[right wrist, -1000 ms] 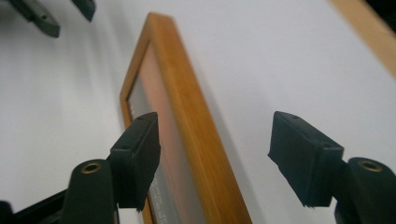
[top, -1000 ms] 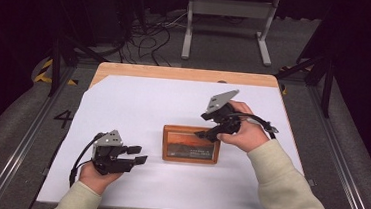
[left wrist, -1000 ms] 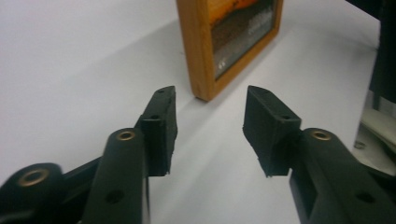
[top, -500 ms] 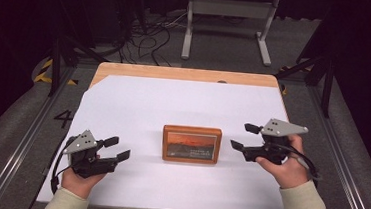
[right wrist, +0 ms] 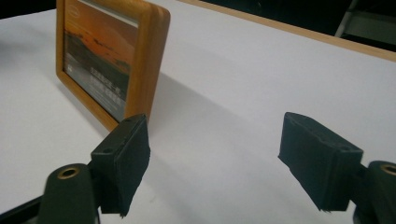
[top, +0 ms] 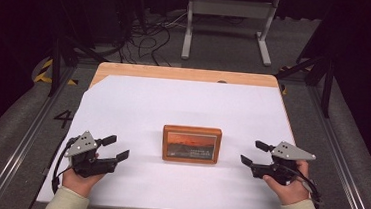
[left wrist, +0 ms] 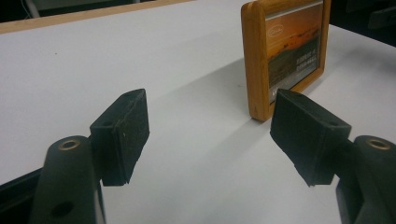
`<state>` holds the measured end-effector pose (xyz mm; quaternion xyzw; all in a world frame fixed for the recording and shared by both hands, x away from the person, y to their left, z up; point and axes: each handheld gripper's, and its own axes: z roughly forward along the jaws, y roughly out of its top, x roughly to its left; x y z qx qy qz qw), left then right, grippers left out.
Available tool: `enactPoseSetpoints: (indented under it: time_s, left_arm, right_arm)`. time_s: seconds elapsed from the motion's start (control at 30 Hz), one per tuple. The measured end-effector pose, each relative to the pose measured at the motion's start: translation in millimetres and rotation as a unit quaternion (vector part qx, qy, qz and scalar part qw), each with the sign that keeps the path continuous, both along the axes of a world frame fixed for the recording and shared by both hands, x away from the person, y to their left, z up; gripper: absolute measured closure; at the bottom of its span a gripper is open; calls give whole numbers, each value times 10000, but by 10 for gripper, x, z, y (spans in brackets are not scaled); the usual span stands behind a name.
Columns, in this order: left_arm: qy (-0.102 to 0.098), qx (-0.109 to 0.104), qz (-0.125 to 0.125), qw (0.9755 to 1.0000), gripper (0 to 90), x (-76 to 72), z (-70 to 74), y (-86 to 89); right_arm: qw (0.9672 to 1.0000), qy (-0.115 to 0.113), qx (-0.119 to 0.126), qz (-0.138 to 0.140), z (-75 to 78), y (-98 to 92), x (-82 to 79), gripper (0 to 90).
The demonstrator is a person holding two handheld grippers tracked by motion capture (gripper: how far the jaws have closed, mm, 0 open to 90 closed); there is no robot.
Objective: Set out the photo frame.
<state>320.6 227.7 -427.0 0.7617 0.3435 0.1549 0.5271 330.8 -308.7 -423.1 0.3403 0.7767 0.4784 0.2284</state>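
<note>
Picture frame (top: 191, 144) stands upright between my left gripper (top: 116, 148) and right gripper (top: 254, 153), long axis crosswise, right slightly nearer, both jaws spread, empty.

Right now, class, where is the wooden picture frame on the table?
In the high view the frame stands near the middle of the white table, between the left claw and the right claw, touching neither.

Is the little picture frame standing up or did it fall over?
Standing up. The picture frame rises from the white table on its bottom edge, throwing a shadow, and nothing touches it.
</note>
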Motion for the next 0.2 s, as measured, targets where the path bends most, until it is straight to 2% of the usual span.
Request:
enactPoseSetpoints:
  time_s: [0.2]
  left_arm:
    - [-7, -8, -16, 10000, 275, 11, -5, 0]
  right_arm:
    - [9999, -114, -8, 33, -33, 12, -2, 242]
